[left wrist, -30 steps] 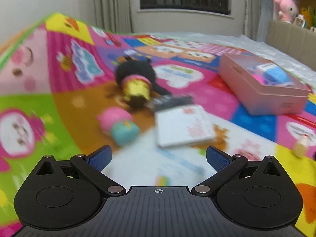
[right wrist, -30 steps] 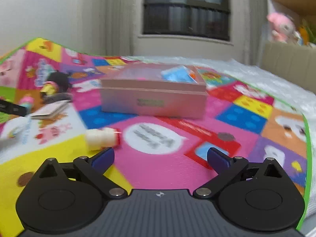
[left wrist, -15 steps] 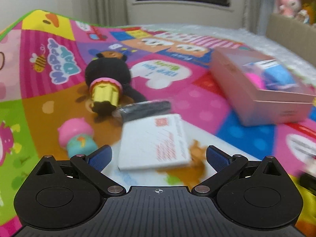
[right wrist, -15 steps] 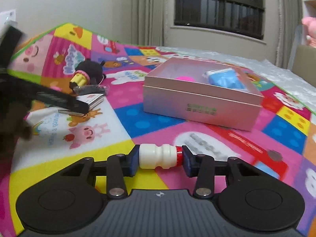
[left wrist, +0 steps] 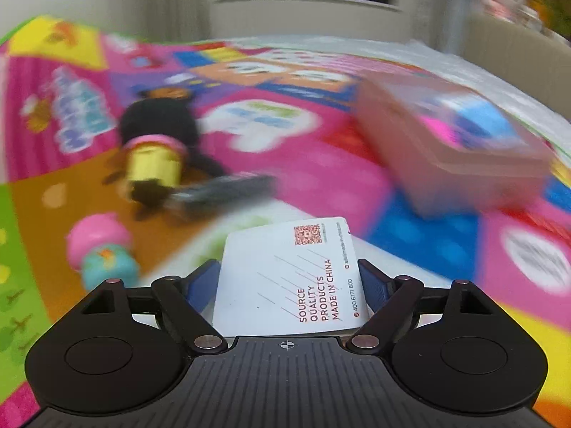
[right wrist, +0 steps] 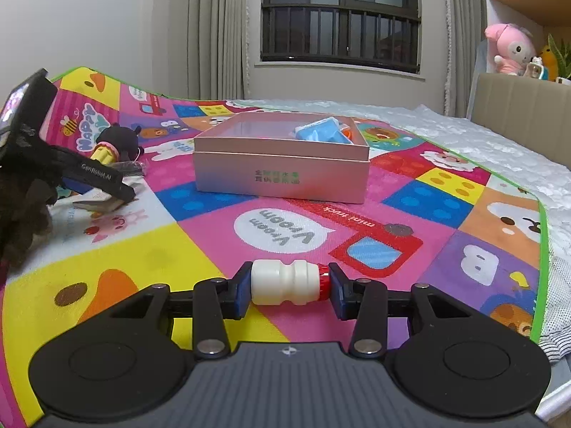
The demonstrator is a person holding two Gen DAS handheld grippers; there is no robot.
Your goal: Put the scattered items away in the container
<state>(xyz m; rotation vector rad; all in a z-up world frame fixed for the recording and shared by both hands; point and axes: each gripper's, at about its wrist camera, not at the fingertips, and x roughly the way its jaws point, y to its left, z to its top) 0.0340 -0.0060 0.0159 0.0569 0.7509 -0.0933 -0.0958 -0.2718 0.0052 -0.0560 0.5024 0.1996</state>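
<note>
Pink plush (right wrist: 511, 49) on shelf, barred dark window (right wrist: 339, 25), grey curtains (right wrist: 217, 32).

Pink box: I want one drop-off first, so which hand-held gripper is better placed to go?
Right. The right hand-held gripper is shut on the small white bottle, with the pink box straight ahead across bare mat. The left hand-held gripper has just been closing around the white card.

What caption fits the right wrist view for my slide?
Right gripper clamps a small white bottle end to end above the play mat, facing the open pink box.
</note>
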